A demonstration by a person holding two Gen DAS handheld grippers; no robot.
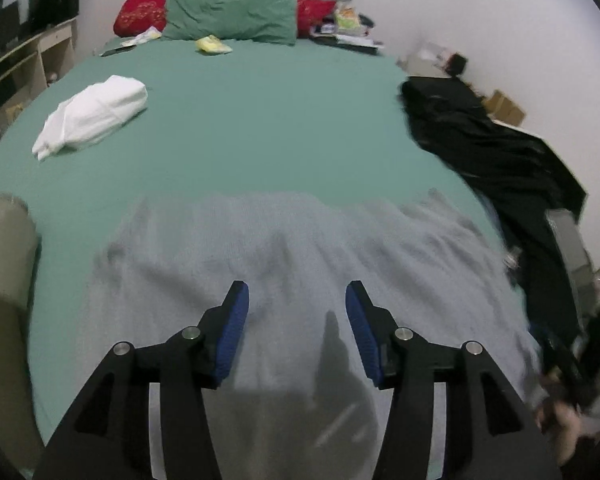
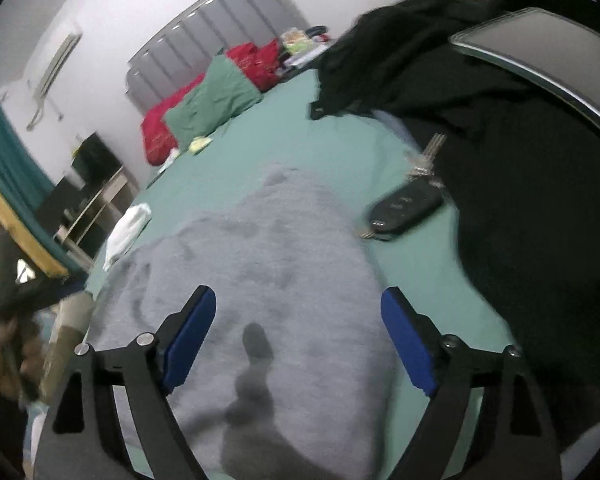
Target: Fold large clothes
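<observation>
Left wrist view shows the left gripper (image 1: 297, 300) above one grey garment (image 1: 284, 248), which lies spread on the near part of the green bed sheet (image 1: 260, 120). Its two blue fingers stand apart and nothing is between them. On the sheet there is also one white folded cloth (image 1: 94, 116) at the left, well apart from the grey garment, and one black garment (image 1: 488, 148) at the right edge of the bed. At the head of the bed lie one green pillow (image 1: 236, 14) and behind it one red pillow (image 1: 148, 4).

In the right wrist view the right gripper (image 2: 298, 304) hangs over the same grey garment (image 2: 260, 248), with its two fingers wide apart and empty. Just beside the garment, on the sheet (image 2: 332, 152), lies one dark key fob (image 2: 406, 208) with a bunch of keys (image 2: 426, 156); how many keys I cannot tell. The black garment (image 2: 520, 200) touches the fob.
</observation>
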